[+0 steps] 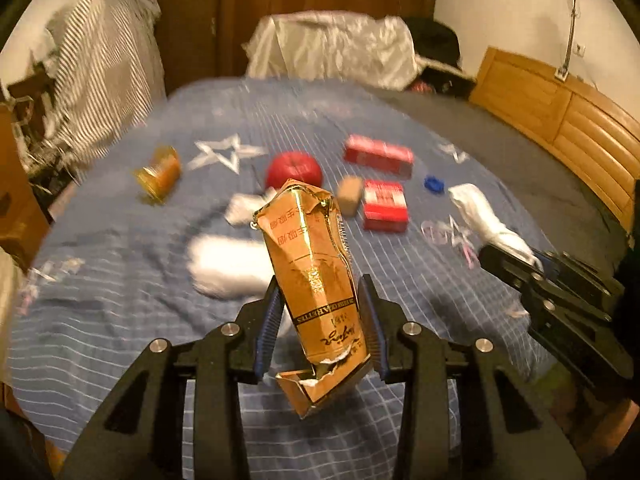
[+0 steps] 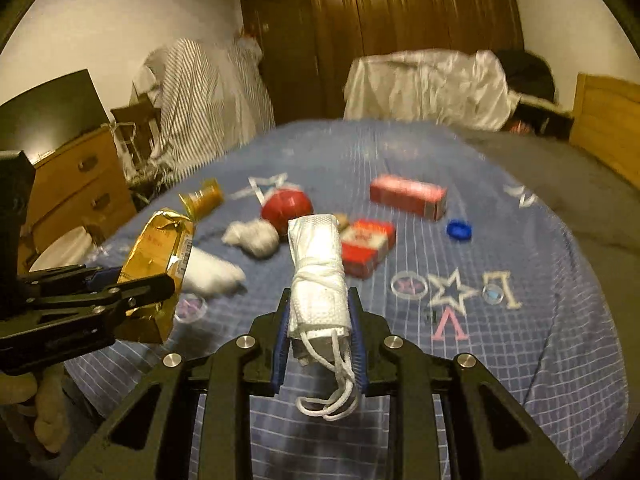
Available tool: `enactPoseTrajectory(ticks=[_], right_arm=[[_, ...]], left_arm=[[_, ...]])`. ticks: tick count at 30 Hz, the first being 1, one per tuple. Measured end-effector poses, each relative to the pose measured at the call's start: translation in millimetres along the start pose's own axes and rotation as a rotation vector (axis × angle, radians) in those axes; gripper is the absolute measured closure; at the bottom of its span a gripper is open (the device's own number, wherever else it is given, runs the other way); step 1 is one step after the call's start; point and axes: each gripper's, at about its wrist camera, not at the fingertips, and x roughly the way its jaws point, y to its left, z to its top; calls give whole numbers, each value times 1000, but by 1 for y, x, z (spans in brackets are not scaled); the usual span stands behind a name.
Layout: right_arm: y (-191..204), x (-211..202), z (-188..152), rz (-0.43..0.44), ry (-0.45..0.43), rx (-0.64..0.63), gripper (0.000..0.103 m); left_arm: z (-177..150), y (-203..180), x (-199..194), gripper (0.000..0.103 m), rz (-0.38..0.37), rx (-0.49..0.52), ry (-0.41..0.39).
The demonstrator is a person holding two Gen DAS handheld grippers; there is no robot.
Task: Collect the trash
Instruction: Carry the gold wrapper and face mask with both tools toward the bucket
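Note:
My left gripper (image 1: 320, 292) is shut on a crumpled gold cigarette pack (image 1: 312, 276) and holds it above the blue bed sheet (image 1: 120, 320); the pack also shows in the right wrist view (image 2: 154, 264). My right gripper (image 2: 320, 304) is shut on a rolled white face mask (image 2: 318, 272) whose ear loops hang down; the mask also shows in the left wrist view (image 1: 484, 220). On the sheet lie white tissue wads (image 2: 252, 236), an orange cup (image 2: 202, 198) on its side, red boxes (image 2: 408, 196), a blue cap (image 2: 459, 231) and a red round thing (image 2: 286, 206).
A wooden headboard (image 1: 560, 116) runs along the right. A drawer unit (image 2: 80, 184) with a dark screen stands left of the bed. Striped cloth (image 2: 200, 92) and a white draped cover (image 2: 428, 88) stand beyond the far edge, before brown wardrobe doors (image 2: 400, 20).

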Motion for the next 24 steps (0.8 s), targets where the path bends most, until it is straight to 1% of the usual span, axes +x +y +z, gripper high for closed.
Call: enactPoseTrajectory(ticks=[3, 7, 15, 20, 24], right_arm=[[10, -18, 5, -14, -47, -2, 76], [22, -38, 10, -26, -87, -1, 76], [39, -55, 19, -26, -114, -7, 76], [51, -58, 28, -18, -118, -21, 76], [64, -55, 41, 5, -125, -38, 76]], left_arm=[[3, 4, -19, 66, 24, 1, -65], [5, 6, -35, 66, 33, 4, -117], [9, 11, -53, 66, 25, -3, -162], [10, 16, -60, 66, 29, -5, -180], [12, 26, -67, 66, 45, -17, -194]])
